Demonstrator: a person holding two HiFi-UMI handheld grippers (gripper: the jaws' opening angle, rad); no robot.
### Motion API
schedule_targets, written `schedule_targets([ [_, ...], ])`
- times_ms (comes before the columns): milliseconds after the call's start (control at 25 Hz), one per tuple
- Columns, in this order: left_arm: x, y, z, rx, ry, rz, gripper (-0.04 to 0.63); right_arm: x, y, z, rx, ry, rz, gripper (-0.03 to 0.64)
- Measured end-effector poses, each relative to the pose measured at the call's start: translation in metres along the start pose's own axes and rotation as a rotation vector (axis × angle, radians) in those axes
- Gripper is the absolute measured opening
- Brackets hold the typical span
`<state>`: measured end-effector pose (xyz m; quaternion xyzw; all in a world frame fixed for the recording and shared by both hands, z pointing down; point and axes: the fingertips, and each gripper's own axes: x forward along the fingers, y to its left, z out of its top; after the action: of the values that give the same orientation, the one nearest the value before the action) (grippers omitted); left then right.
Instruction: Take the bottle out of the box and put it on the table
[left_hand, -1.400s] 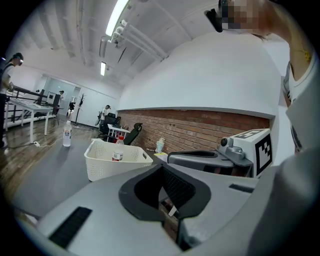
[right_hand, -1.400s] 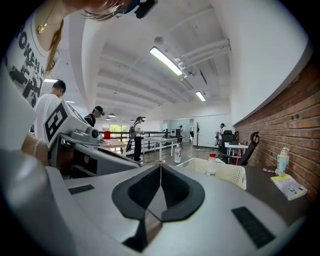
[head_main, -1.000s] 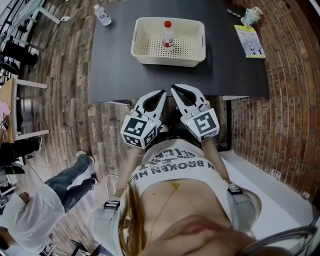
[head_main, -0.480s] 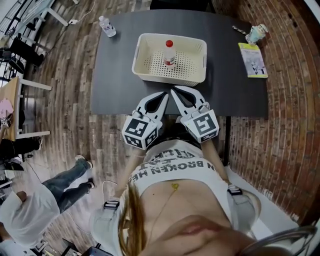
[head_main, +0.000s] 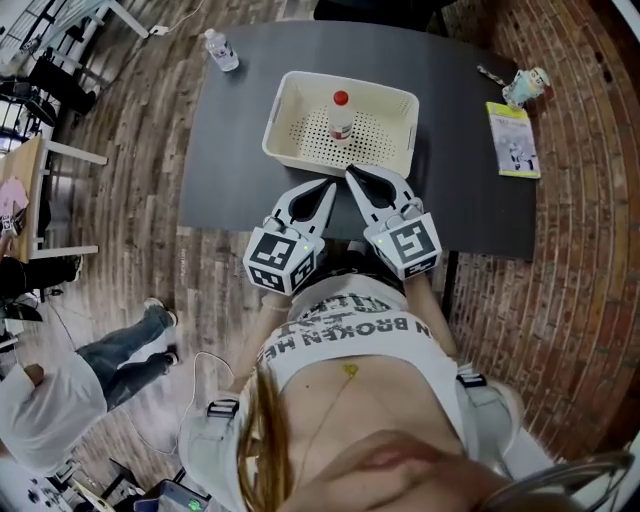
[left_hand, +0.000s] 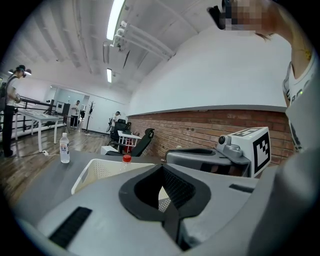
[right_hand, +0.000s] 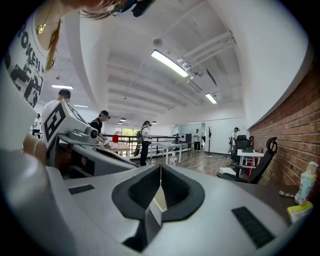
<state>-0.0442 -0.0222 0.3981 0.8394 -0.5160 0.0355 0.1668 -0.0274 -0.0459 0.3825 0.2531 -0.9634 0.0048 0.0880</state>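
Hovering at the near edge of the white perforated basket (head_main: 278, 122) | left gripper (head_main: 328, 188) and right gripper (head_main: 352, 175) jaws pressed together, empty | red-capped bottle (head_main: 341, 115) upright mid-basket, 12 o'clock from my tips | I judge it light, slick, thin-walled; pinch mid-body below the cap

This is an open-plan office or lab-style workroom. A red brick wall (left_hand: 200, 127) runs along one side under a white ceiling with long strip lights (right_hand: 170, 63). The floor (head_main: 140, 200) is wood plank. A dark desk (head_main: 230, 150) stands in the upper middle of the head view. White tables (right_hand: 172, 146), a black office chair (right_hand: 264, 157) and standing people (right_hand: 145, 137) fill the background.
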Motion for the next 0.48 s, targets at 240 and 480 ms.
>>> schedule_targets([
  [240, 0.021, 0.002, 0.002, -0.011, -0.012, 0.038, 0.000, 0.002, -0.019, -0.003, -0.009, 0.002, 0.036, 0.009],
  [480, 0.033, 0.003, -0.002, -0.030, -0.019, 0.077, 0.000, 0.004, -0.033, -0.013, -0.015, 0.013, 0.069, 0.009],
])
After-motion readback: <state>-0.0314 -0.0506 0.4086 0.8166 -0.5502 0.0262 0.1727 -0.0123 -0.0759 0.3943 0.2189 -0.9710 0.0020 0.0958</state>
